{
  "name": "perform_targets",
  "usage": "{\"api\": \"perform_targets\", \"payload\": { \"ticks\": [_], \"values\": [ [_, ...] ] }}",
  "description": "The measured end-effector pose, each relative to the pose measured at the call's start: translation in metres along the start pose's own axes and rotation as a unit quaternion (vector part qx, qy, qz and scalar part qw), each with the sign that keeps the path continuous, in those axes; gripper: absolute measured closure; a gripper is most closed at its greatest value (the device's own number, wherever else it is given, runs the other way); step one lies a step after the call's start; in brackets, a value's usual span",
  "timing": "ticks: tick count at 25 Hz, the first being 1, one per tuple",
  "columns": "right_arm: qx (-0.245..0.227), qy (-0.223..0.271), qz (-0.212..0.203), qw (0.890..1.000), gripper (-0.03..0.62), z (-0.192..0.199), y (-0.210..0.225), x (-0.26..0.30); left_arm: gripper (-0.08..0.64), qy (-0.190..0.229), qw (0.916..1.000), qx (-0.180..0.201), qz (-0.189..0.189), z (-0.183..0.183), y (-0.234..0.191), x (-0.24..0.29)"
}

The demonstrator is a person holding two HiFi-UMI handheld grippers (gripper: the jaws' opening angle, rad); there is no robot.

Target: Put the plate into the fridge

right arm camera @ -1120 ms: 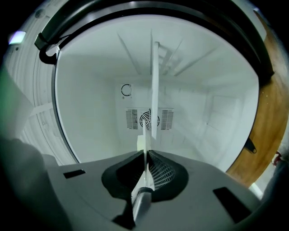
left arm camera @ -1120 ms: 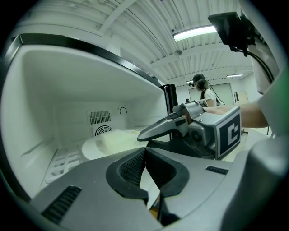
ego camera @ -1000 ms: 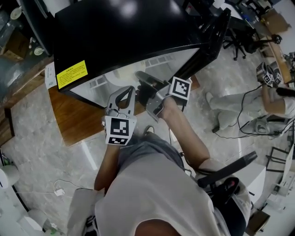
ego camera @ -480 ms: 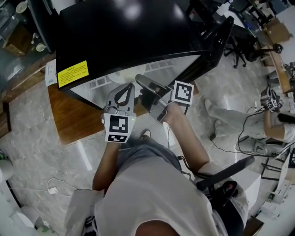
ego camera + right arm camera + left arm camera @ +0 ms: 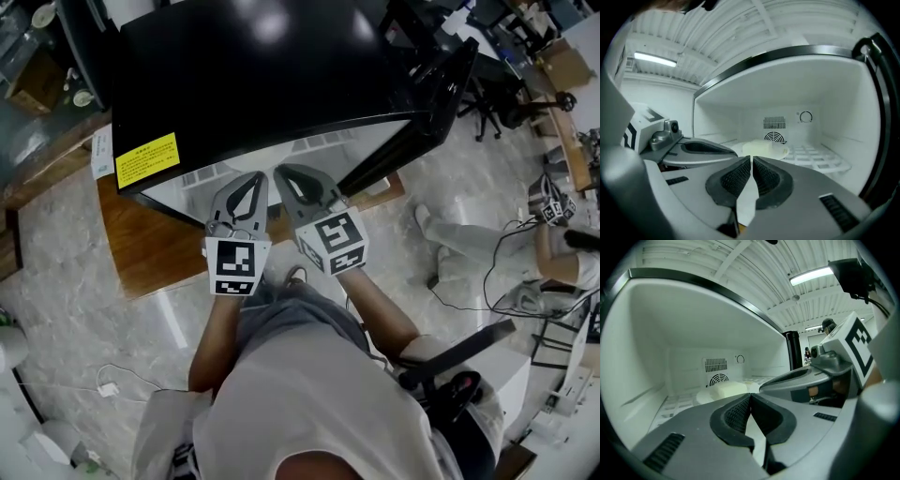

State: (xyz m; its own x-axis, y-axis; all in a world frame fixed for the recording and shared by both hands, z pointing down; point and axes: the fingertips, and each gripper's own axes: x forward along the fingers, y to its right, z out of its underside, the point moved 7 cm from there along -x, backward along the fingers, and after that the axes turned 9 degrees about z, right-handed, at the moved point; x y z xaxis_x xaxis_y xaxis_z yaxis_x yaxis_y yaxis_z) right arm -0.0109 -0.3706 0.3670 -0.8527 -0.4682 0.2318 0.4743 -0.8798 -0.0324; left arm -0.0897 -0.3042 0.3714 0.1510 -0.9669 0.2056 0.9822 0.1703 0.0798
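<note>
Gleaming marble floor (image 5: 70, 281) around black fridge (image 5: 262, 75)

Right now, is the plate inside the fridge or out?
Inside. The plate, with a pale block on it, rests on the white wire shelf deep in the open fridge, before the rear vent.
</note>
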Motion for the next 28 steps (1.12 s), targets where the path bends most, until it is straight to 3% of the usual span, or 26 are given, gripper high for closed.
{"api": "perform_targets", "payload": {
  "ticks": [6, 23, 28],
  "values": [
    [-0.028, 0.009, 0.007, 1.000, 0.561, -0.001, -0.008, 0.012, 0.540, -0.008, 0.9999, -0.006, -0.013, 0.009, -0.009, 0.000],
    [-0.008, -0.014, 0.024, 1.000, 0.561, -0.005, 0.018, 0.032, 0.540, 0.007, 0.9994, -0.032, -0.008, 0.000, -0.021, 0.016],
    [-0.020, -0.002, 0.002, 1.000, 0.561, -0.011, -0.002, 0.029, 0.540, 0.014, 0.9984, -0.045, -0.031, -0.001, -0.026, 0.004]
  ]
}}
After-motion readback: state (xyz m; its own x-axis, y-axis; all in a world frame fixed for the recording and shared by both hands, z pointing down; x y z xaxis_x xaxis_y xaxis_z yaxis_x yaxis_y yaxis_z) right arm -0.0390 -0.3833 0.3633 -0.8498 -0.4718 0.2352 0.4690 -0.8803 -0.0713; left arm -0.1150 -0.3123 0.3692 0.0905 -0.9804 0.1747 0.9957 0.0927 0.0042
